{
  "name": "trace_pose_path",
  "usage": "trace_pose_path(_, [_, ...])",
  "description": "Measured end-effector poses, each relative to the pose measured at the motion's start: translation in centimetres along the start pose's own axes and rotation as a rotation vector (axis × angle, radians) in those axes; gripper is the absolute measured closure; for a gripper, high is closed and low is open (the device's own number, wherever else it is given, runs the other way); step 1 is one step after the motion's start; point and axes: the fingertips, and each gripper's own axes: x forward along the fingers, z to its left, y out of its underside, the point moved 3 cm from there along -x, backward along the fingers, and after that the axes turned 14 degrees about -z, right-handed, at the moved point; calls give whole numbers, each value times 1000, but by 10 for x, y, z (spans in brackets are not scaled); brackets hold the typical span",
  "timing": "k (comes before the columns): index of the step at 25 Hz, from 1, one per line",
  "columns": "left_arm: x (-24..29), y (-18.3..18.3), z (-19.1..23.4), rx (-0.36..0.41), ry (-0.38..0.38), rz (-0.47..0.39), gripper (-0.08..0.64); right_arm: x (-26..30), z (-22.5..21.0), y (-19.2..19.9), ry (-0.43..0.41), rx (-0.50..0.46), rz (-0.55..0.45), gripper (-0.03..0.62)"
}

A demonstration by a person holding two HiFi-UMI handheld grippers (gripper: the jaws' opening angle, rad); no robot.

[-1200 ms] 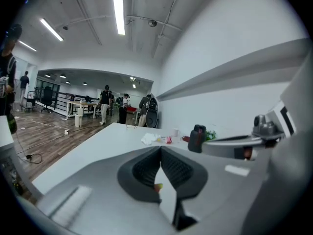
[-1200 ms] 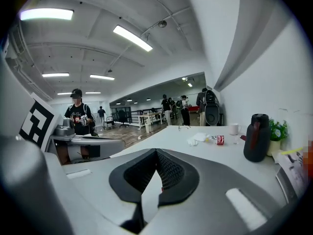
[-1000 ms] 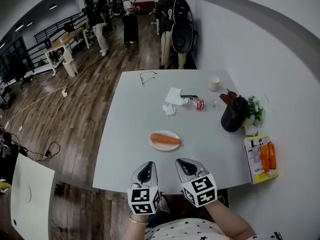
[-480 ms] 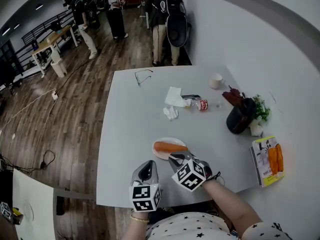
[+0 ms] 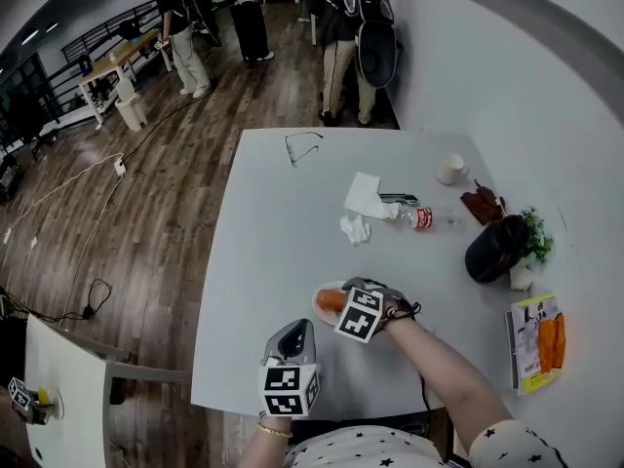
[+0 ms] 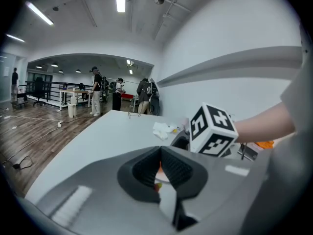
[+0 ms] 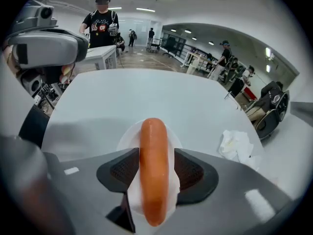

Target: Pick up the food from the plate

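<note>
The right gripper [image 5: 364, 288] has swung out from the near table edge to the plate [image 5: 319, 309], while the left gripper [image 5: 292, 337] has stayed back there. Its jaws stand spread on either side of the sausage [image 7: 154, 170], which lies on the plate, lengthwise between the pads.

The sausage looks smooth and round, so an off-centre squeeze could roll or squirt it out (a hard one might split it), and low jaws could catch the plate.

Only the right gripper view shows a sliver of plate between sausage and one pad. The head view hides that under the marker cube. The left gripper view shows its pads pressed together, holding nothing.
</note>
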Motion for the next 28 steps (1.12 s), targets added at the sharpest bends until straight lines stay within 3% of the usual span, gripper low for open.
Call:
trace_pose_path(6, [6, 3, 4, -13, -13, 12, 552, 23, 3, 8, -180, -14, 112, 370])
trace_pose_path(12, [7, 3, 3, -10, -8, 11, 552, 24, 2, 7, -190, 33, 87, 373])
trace_pose_path(17, [4, 0, -1, -17, -7, 17, 552, 9, 2, 4, -96, 134, -37, 374])
trace_pose_path(28, [0, -19, -7, 4, 7, -49, 552, -104, 18, -38, 320, 576, -600, 374])
